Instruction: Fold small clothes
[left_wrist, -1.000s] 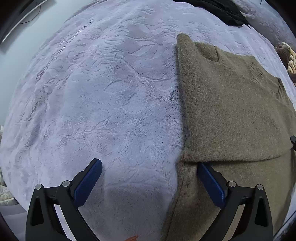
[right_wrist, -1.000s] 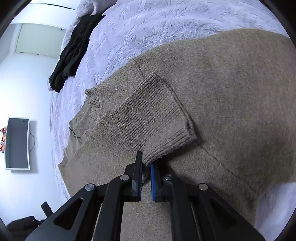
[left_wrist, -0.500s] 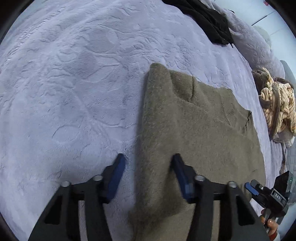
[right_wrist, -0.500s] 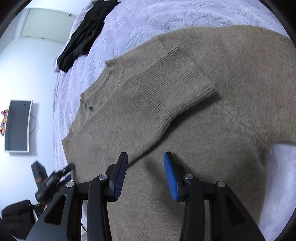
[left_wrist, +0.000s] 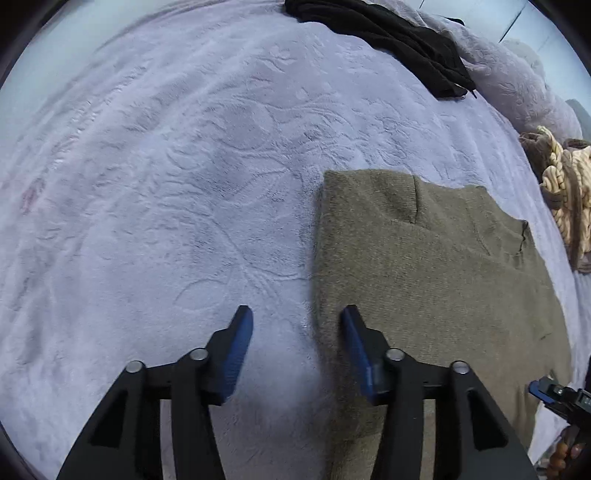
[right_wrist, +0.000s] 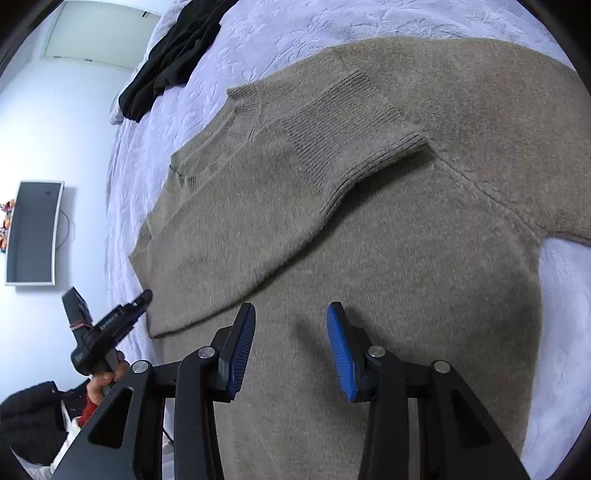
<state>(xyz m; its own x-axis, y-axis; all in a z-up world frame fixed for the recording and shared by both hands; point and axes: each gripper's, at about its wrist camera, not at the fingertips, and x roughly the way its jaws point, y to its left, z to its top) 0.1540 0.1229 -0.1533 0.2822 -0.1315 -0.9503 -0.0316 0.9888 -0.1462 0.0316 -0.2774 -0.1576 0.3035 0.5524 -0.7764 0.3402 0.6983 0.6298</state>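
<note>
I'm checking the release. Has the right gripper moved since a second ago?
Yes. The right gripper has let go of the ribbed sleeve cuff, opened, and backed away from it; the cuff now lies flat on the sweater.

The right hand-held gripper (right_wrist: 291, 341) is hovering open above the olive sweater (right_wrist: 406, 240), holding nothing. One sleeve (right_wrist: 343, 133) is lying folded across the sweater's body. The left hand-held gripper (right_wrist: 142, 297) is showing at the sweater's left edge, on the lavender bed (right_wrist: 280, 40).

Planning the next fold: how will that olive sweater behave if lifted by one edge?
The olive sweater looks like soft knit, so it will probably droop. Its folded sleeve lies loose and may slide off. The plush bedspread likely drags it.
</note>
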